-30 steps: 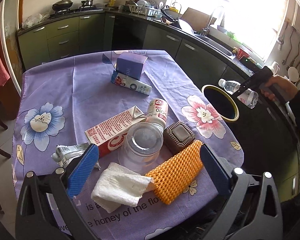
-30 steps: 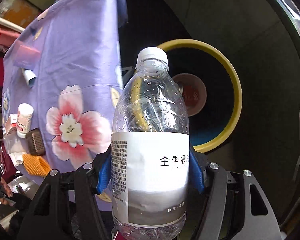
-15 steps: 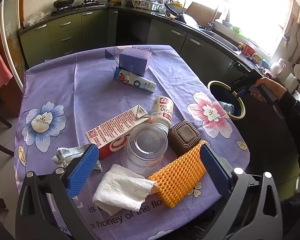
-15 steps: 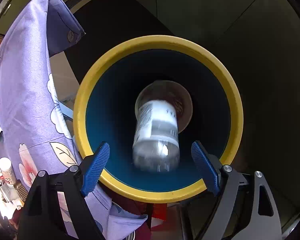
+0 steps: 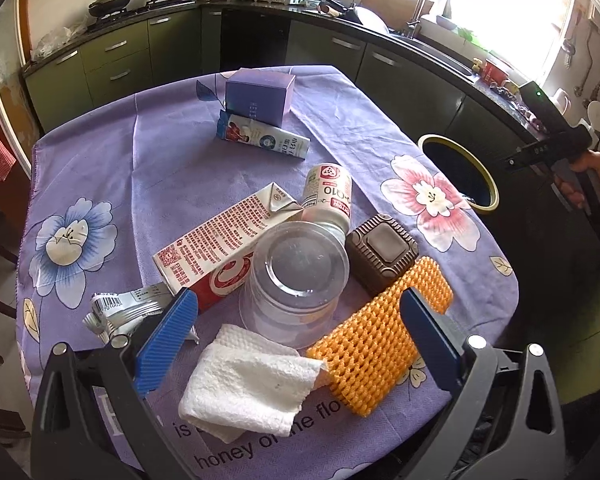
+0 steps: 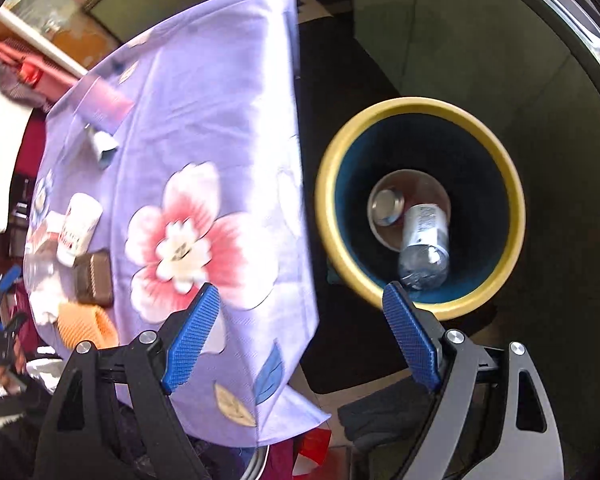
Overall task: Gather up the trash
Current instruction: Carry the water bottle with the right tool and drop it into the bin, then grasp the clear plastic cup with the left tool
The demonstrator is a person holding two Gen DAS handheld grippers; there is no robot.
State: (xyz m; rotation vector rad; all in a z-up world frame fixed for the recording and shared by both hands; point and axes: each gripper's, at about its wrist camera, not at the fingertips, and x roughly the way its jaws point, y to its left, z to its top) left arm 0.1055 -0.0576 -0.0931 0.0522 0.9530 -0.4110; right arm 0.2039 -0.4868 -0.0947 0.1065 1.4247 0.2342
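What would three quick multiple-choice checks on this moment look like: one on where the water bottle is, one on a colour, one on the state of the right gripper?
1. Where is the water bottle?
A. On the table
B. Inside the bin
C. In the left gripper

2. What colour is the rim of the bin?
A. Yellow
B. Red
C. White

3. What state is the right gripper in?
A. Shut on the bottle
B. Shut on a tissue
C. Open and holding nothing

Answers:
1. B, the right wrist view shows the bottle lying at the bottom of the bin, beside a can.
2. A, the ring around the dark blue inside is yellow in both views.
3. C, its blue pads stand wide apart with only the tablecloth and bin behind them.
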